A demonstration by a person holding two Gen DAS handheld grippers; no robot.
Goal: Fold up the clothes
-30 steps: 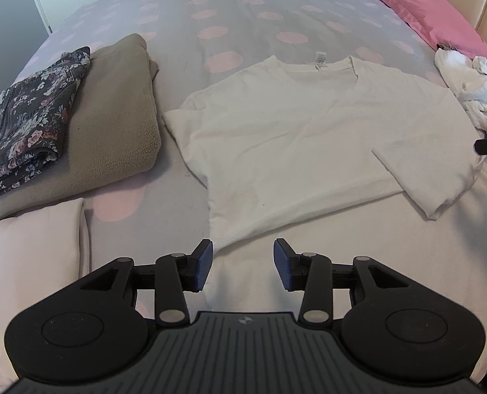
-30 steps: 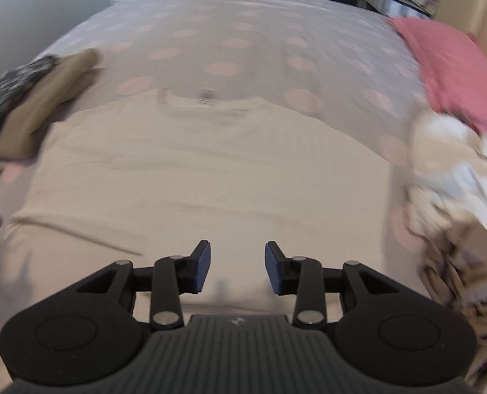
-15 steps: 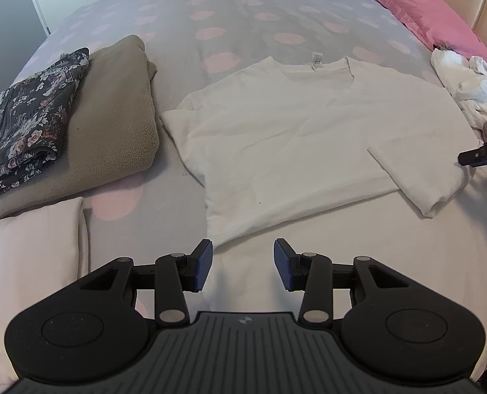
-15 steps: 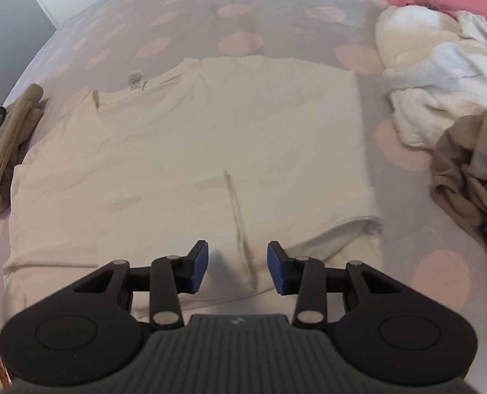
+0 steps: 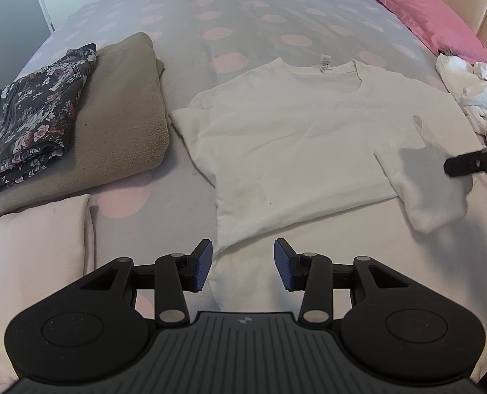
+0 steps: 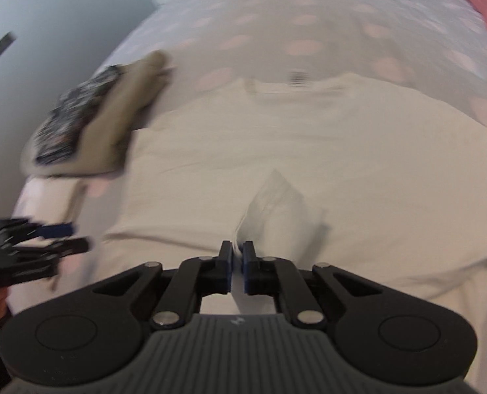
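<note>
White T-shirt lies flat, collar away, on the spotted bedspread, one sleeve already turned in across its body; it looks light, limp cotton that will drape and crease wherever it is pinched, so hems, sleeve edges and shoulder seams are the likeliest places to grip; the right gripper is clamped on a sleeve fold, where half a second ago its jaws were wide above the cloth; the left gripper hangs wide and holds nothing over the near hem, unchanged; folded olive fleece and floral jeans sit to the left, unfolded laundry to the right.
</note>
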